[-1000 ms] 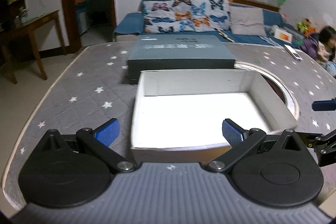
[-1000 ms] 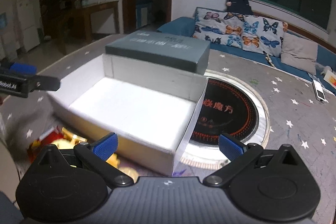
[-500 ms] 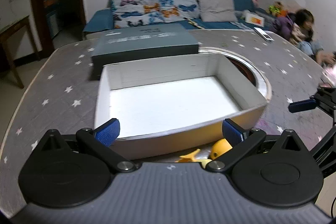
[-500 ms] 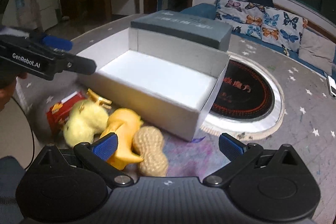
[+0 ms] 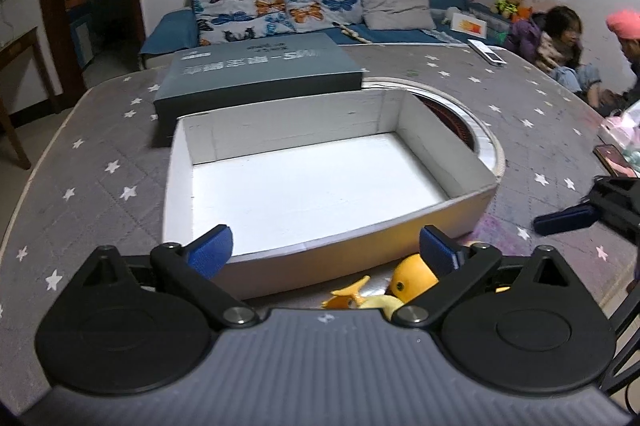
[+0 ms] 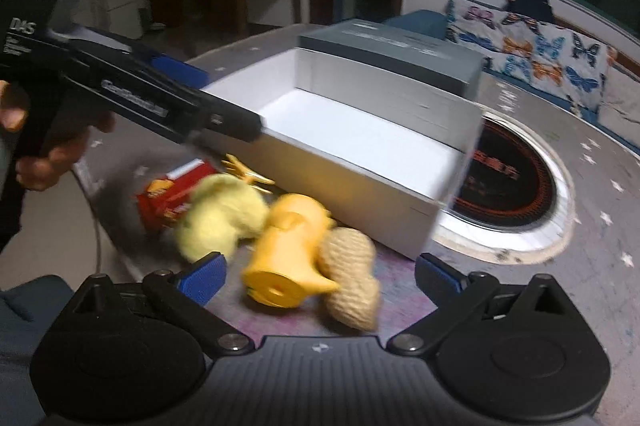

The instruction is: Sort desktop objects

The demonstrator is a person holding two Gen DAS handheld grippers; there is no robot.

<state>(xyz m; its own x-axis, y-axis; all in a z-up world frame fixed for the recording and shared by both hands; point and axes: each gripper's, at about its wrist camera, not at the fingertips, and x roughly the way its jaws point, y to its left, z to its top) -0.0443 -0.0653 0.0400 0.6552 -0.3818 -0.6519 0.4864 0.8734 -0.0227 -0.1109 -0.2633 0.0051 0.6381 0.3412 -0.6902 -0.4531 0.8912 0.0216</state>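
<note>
An empty white box [image 5: 320,186] [image 6: 360,154] sits on the grey starred table. In front of it lie a yellow duck toy [image 6: 292,246] [image 5: 412,276], a woven peanut toy [image 6: 352,282], a fluffy yellow toy [image 6: 218,214], a red snack packet [image 6: 172,190] and a yellow claw clip [image 6: 244,172] [image 5: 346,296]. My left gripper [image 5: 324,250] is open and empty, just above the box's near wall. My right gripper [image 6: 318,274] is open and empty, just short of the duck and peanut.
A grey-green lid box [image 5: 260,74] lies behind the white box. A round induction hob [image 6: 512,178] is set into the table to its right. A phone [image 5: 614,160] and a remote [image 5: 486,52] lie on the far right. People sit beyond the table's right edge.
Both grippers have pulled back toward the table's near edge, bringing the toys into view. The right gripper has come closer to the duck and peanut. Both stay open.
</note>
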